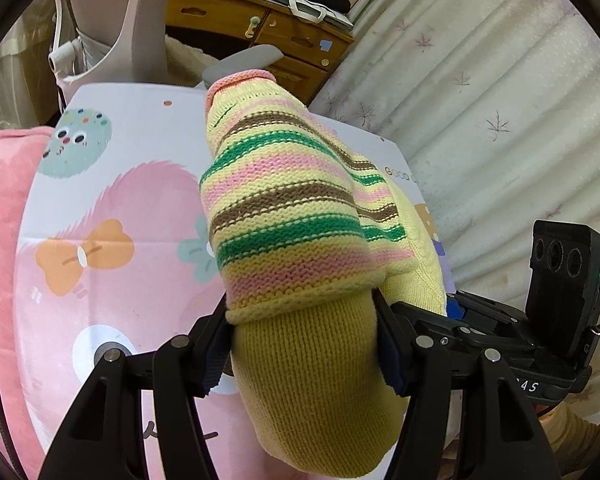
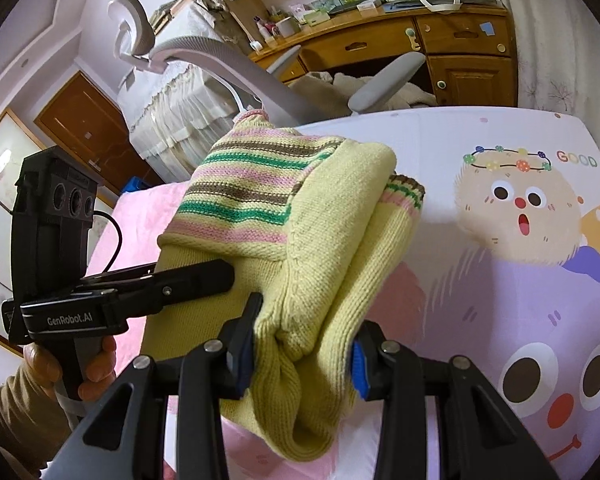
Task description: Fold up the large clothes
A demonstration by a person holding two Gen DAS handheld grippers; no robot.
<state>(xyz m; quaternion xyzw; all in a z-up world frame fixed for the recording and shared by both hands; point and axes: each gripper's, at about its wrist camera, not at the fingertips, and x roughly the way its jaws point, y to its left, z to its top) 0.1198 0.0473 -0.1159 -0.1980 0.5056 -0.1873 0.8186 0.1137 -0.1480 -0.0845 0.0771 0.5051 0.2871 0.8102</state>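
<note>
A folded yellow knit sweater [image 1: 300, 216] with pink, green and brown stripes hangs lifted above a cartoon-printed sheet [image 1: 112, 208]. My left gripper [image 1: 306, 340] is shut on the sweater's thick yellow folded edge, pads pressing both sides. In the right wrist view the same sweater [image 2: 320, 224] is bunched between the blue pads of my right gripper [image 2: 304, 352], which is shut on it. The left gripper's body [image 2: 60, 240] shows at the left of that view, held by a hand, one finger [image 2: 196, 280] lying against the sweater. The right gripper's body [image 1: 540, 320] shows at the right of the left wrist view.
A grey office chair [image 2: 228, 64] and a wooden desk with drawers [image 2: 460, 52] stand behind the sheet. A pink blanket [image 1: 4, 216] lies at the sheet's left edge. A pale floral curtain [image 1: 500, 100] hangs on the right. A brown door [image 2: 88, 128] is at far left.
</note>
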